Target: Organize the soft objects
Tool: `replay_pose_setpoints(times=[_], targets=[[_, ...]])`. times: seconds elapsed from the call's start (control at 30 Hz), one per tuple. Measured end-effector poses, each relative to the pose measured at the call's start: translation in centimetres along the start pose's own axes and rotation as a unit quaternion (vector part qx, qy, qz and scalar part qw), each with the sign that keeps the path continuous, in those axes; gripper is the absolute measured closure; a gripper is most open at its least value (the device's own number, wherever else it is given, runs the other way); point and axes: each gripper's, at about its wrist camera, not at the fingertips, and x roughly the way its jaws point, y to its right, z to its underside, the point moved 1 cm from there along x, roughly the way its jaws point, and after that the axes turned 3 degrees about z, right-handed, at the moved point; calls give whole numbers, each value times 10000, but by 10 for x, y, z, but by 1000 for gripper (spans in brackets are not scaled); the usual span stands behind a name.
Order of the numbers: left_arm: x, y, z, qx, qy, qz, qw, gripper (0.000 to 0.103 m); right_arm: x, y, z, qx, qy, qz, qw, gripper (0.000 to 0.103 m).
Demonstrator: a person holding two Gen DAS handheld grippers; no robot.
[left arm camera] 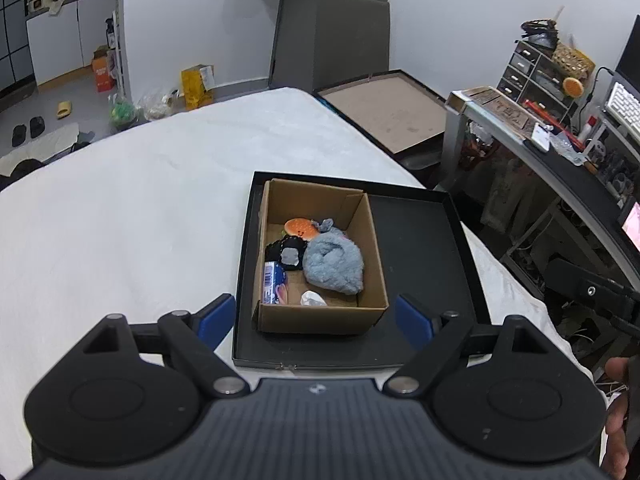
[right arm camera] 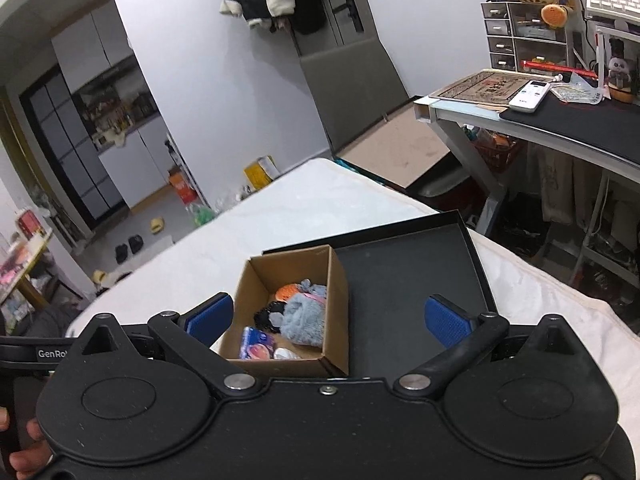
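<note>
A white padded surface (left arm camera: 132,216) fills the left and middle of the left wrist view; beyond it, at upper left, lie a grey floor, white cupboards and scattered packets, and at the right edge a cluttered desk (left arm camera: 560,148) carries small drawers and a keyboard. On the white surface, in the lower middle of the frame, sits one shallow black tray (left arm camera: 420,240), and in its left half stands one open cardboard box (left arm camera: 320,314). Five soft things can be counted in the box: a fluffy blue-grey toy (left arm camera: 334,264) at the right, an orange burger-like plush (left arm camera: 300,229) at the back, a black furry piece (left arm camera: 286,256) in the middle, a blue and white packet (left arm camera: 274,282) at the near left, and a small white scrap (left arm camera: 313,299) at the near wall — its shape is hard to make out, and the box wall cuts off whatever lies lower. The left gripper (left arm camera: 316,316) hangs above the box's near edge, its blue pads wide apart and holding nothing. The right gripper (right arm camera: 328,316) likewise stands wide, empty, framing the box. A hand (left arm camera: 618,420) shows only partly at the lower right edge.
</note>
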Motion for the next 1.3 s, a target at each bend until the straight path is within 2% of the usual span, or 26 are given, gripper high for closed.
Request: replay_pose_setpoints(times=[0.2,0.53,0.77,0.97,1.3], targets=[[-18,5,-2,-4,63,68,10000,17,-8,2,-2,-99,-135,148,9998,0],[-49,23,5,148,275,139,9994,0,-35,2,-2,-184,-187,126,9996,0],[-68,32,15,248,481,115,9985,0,-58,0,3,-333,-79,94,9994,0],[-78,31,29,230,498,208,9983,0,-72,-2,8,-362,-79,43,9993,0],[-95,29,47,338,576,120,9977,0,-84,-9,21,-469,-135,0,9988,0]])
